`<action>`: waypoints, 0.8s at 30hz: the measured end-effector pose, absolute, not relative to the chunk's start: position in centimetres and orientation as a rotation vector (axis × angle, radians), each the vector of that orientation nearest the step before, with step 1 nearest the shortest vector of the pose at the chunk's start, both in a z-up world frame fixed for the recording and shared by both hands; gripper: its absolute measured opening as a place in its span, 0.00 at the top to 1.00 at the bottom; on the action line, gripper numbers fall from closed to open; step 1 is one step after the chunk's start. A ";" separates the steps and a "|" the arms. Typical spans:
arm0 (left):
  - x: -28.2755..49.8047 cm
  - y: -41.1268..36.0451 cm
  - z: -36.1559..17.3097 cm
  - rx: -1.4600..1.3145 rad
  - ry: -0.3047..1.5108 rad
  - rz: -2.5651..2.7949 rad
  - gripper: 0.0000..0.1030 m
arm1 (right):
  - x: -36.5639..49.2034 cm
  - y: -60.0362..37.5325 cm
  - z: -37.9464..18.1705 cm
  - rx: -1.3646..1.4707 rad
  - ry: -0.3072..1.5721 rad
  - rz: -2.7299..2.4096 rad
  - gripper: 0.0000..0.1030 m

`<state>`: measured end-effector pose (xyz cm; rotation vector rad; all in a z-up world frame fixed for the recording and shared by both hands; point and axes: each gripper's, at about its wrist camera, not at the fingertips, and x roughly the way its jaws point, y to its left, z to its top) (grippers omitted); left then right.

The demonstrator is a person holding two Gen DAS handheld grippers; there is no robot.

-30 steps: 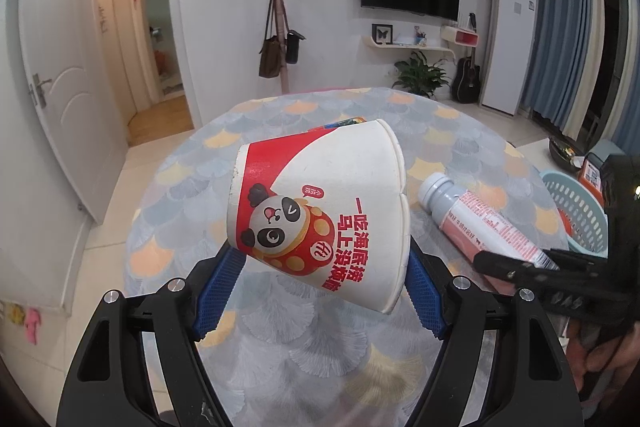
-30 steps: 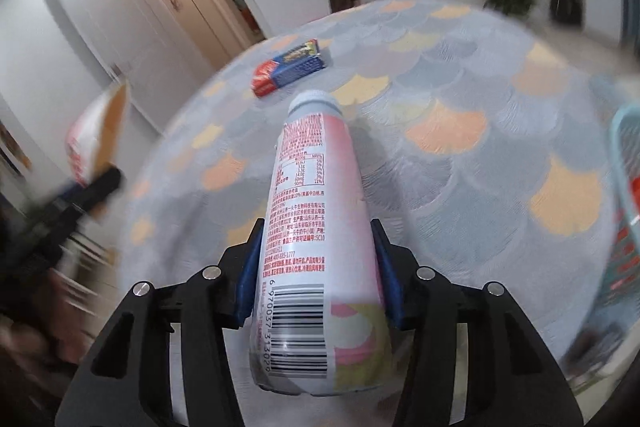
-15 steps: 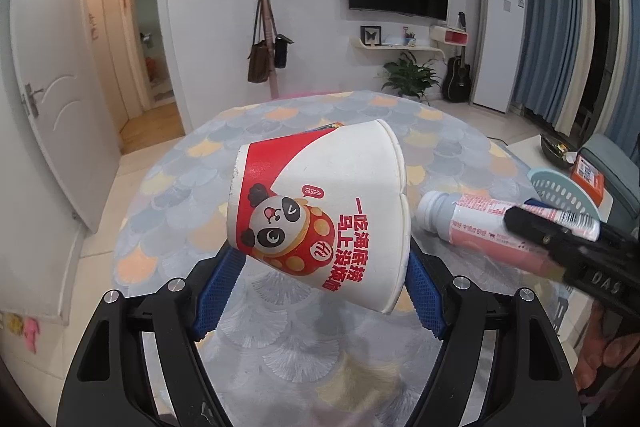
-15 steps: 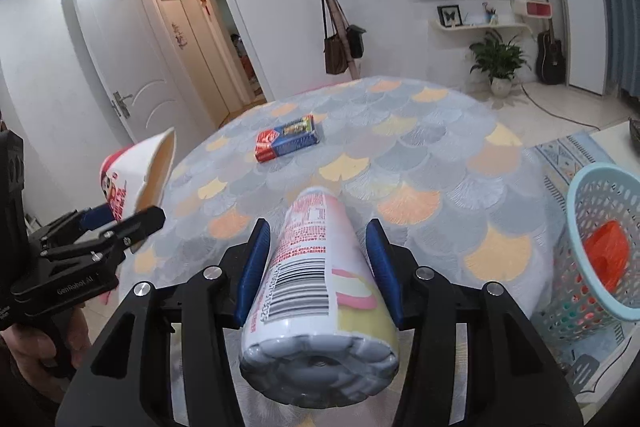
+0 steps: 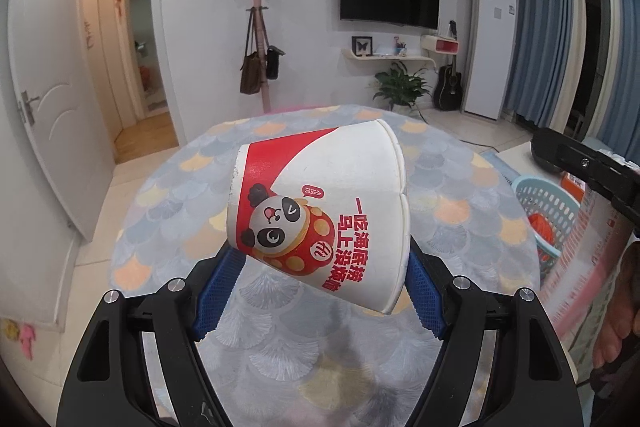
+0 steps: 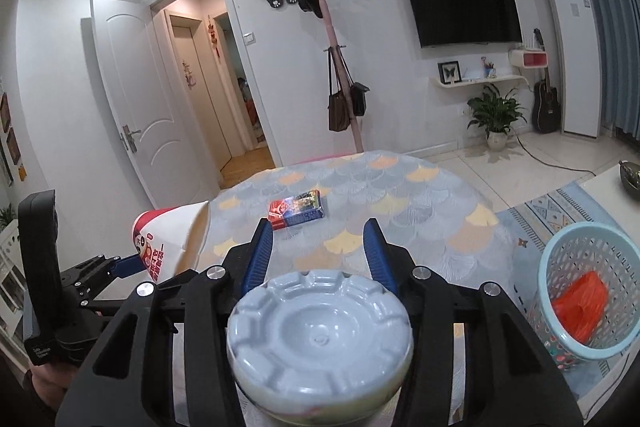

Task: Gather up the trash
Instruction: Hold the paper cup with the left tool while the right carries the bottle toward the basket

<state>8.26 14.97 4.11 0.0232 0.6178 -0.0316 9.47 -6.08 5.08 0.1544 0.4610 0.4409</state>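
Our right fingers (image 6: 318, 247), closing on the bottle (image 6: 320, 343), sit nearer the basket (image 6: 580, 307); left fingers (image 5: 320, 287) clench the cup (image 5: 320, 215)

Left gripper (image 5: 320, 287) clamping paper cup (image 5: 320, 207) (panda print), above table (image 5: 460, 211)

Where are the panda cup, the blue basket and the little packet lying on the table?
panda cup (image 5: 320, 211), left wrist view, printed side wall.
blue basket (image 6: 560, 337), right wrist view, near rim.
packet (image 6: 297, 208), right wrist view, top face.
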 end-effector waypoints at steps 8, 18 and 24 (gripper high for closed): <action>8.0 14.7 4.4 0.025 0.606 -0.036 0.28 | 9.3 -6.0 5.1 0.147 0.461 0.436 0.59; 8.1 14.5 4.3 0.032 0.609 -0.042 0.28 | 9.8 -6.1 5.2 0.150 0.459 0.433 0.60; 8.3 14.6 4.4 0.032 0.604 -0.045 0.28 | 9.6 -6.1 6.5 0.142 0.419 0.438 0.60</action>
